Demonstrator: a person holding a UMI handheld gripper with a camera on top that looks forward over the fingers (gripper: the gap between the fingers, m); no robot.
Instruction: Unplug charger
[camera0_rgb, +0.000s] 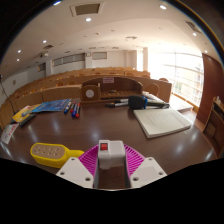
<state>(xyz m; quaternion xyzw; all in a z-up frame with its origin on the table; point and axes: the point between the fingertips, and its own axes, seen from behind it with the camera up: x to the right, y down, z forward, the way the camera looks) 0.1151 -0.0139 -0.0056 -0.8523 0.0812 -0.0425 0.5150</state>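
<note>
A white block-shaped charger (111, 156) with a small red patch on its top sits between my fingers, lifted above the brown table (100, 128). My gripper (111, 150) is shut on it, and the pink pads (90, 160) press against both of its sides. No socket or power strip shows. The charger's lower part and prongs are hidden behind the fingers.
A yellow scoop-like object (54, 153) lies just left of the fingers. Ahead to the right is a white pad of paper (160, 121). Farther off are a blue folder (46, 105), pens (73, 107), a black object (135, 102) and a wooden box (101, 90).
</note>
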